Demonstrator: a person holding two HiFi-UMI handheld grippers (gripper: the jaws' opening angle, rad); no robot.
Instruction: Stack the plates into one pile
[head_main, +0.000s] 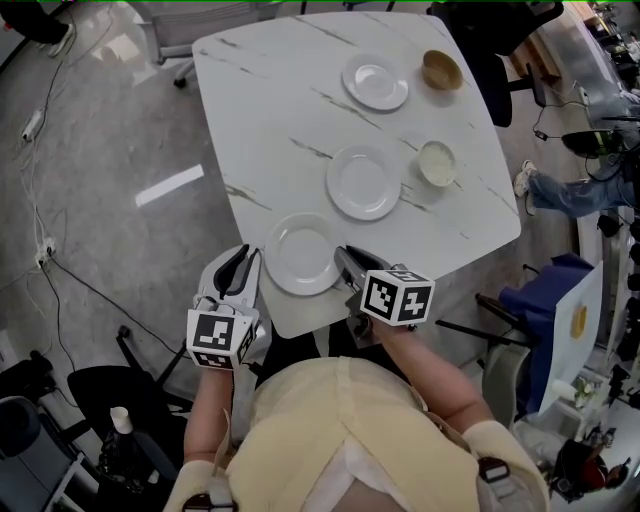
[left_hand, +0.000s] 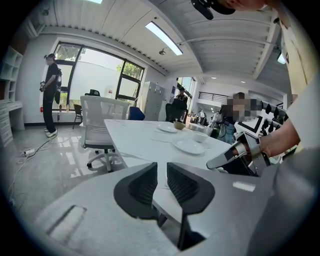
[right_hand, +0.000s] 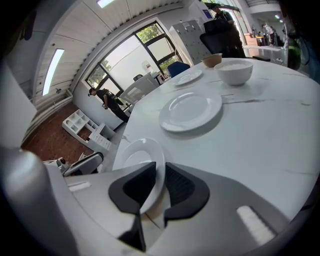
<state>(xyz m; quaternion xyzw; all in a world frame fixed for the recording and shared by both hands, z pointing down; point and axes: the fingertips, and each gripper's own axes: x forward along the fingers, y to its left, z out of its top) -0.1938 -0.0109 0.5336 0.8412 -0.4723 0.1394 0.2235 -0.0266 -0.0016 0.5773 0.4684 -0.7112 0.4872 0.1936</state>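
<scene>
Right gripper (right_hand: 159, 172) is pinching the near plate (right_hand: 134, 156) by its rim; left gripper (left_hand: 162, 170) is hovering, jaws slightly apart, empty.

Table (head_main: 270, 110): far plate (head_main: 375, 82), middle plate (head_main: 363, 182), near plate (head_main: 300, 255) perhaps tilted, tan bowl (head_main: 442, 70), white bowl (head_main: 437, 163).
</scene>
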